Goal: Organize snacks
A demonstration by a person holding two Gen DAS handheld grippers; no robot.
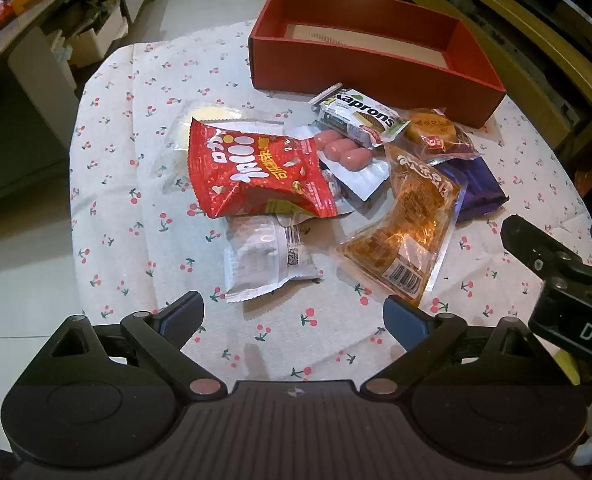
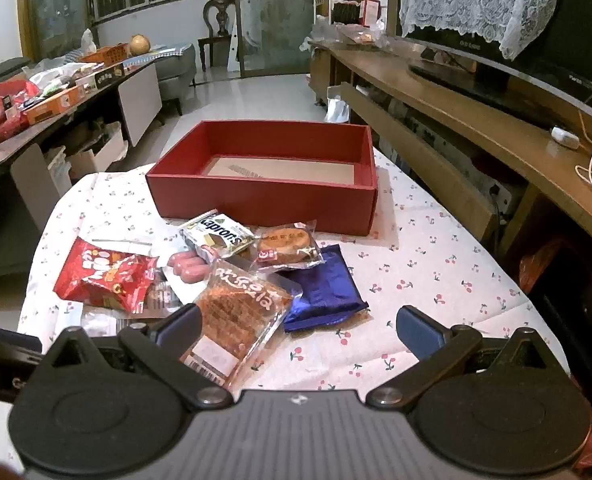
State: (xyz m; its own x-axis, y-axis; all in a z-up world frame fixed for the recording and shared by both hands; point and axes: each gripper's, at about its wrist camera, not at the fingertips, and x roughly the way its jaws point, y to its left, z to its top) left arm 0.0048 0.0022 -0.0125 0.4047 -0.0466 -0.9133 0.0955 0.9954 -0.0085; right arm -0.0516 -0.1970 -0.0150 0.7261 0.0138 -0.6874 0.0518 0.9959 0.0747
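On the cherry-print tablecloth [image 1: 143, 184], both the left gripper [image 1: 293, 312] and right gripper [image 2: 298, 326] hover empty with jaws wide apart, the orange packet [image 2: 237, 312] nearest the right one's left finger, its long axis running toward the empty red box [image 2: 263, 196] beyond.

We hold the left gripper [image 1: 293, 314] tilted steeply down, its jaws spread wide and empty. Our right gripper [image 2: 298, 330] slants down too, wide apart, gripping nothing.
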